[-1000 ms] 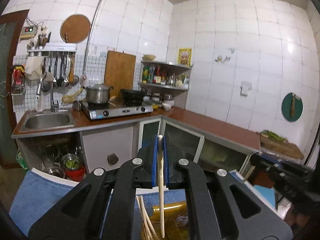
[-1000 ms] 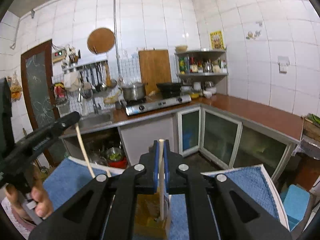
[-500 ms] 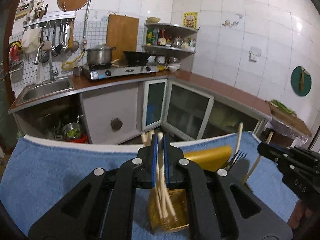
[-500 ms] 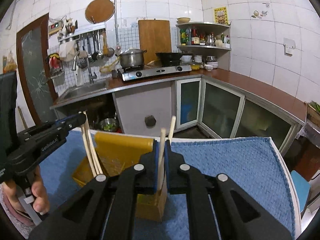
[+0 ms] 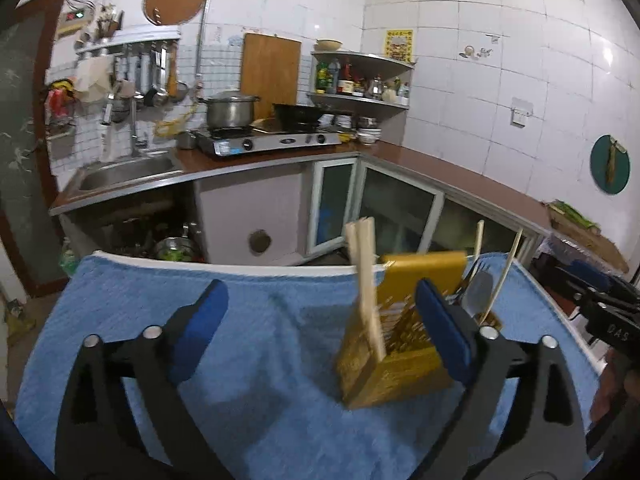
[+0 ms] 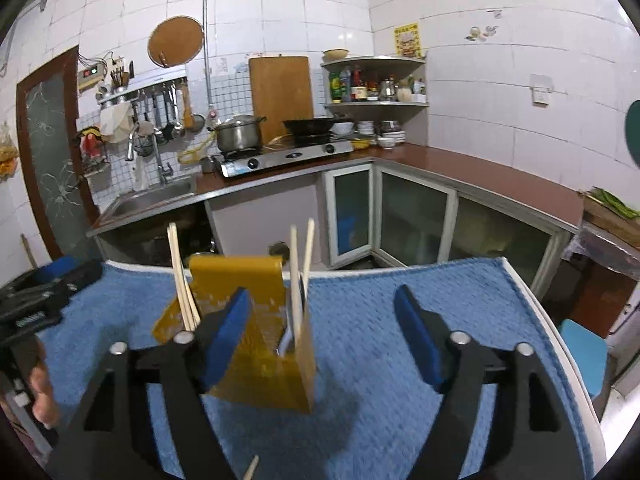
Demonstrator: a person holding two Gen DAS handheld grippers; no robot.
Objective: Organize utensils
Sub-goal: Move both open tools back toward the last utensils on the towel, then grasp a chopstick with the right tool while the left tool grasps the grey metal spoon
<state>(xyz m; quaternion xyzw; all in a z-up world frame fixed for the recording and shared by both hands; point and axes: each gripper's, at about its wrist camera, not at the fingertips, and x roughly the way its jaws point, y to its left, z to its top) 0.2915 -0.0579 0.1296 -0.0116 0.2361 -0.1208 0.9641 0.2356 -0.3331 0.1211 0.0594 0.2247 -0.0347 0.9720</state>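
both claws are spread wide and empty: the left gripper [image 5: 320,316] hangs over the blue towel [image 5: 248,344] with the yellow utensil holder [image 5: 396,344] standing just inside its right-hand finger, and the right gripper [image 6: 322,320] frames that same holder [image 6: 260,344] against its left-hand finger. a pair of wooden chopsticks [image 5: 366,280] leans upright in the holder's near compartment, while two more chopsticks [image 5: 494,276] and a dull metal spoon [image 5: 476,292] poke up from the far one. from the right side those sticks [image 6: 298,276] rise out of the compartment nearest the camera, with the other pair [image 6: 180,276] over on the left.
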